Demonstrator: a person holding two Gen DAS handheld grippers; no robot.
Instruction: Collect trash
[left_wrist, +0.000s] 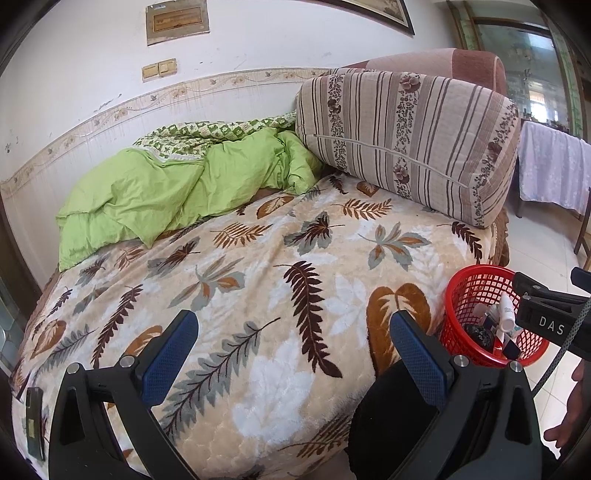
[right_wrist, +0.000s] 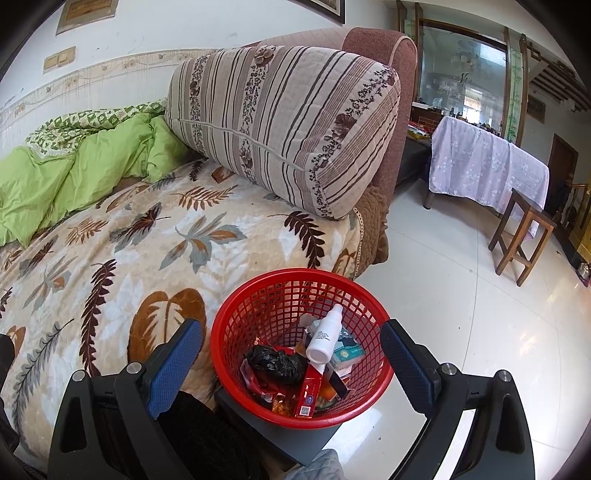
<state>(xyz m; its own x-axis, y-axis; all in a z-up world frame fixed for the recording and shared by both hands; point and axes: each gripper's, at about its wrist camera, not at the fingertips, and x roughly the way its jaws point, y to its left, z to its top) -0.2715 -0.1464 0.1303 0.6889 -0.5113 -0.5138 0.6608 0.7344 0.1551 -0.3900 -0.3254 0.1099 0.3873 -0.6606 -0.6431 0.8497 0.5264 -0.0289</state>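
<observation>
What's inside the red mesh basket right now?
The red plastic mesh basket holds a white plastic bottle, a crumpled black bag, a red carton and a teal packet. Anything beneath them is hidden.

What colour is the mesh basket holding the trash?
Red: the round plastic mesh basket shows best in the right wrist view.

The left wrist camera looks out low over the bed (left_wrist: 258, 258) toward the wall. The right one sits further right, close above the basket (right_wrist: 301, 347), facing the floor beyond. The 2 views share bed, pillow (left_wrist: 406, 144) and basket.
</observation>
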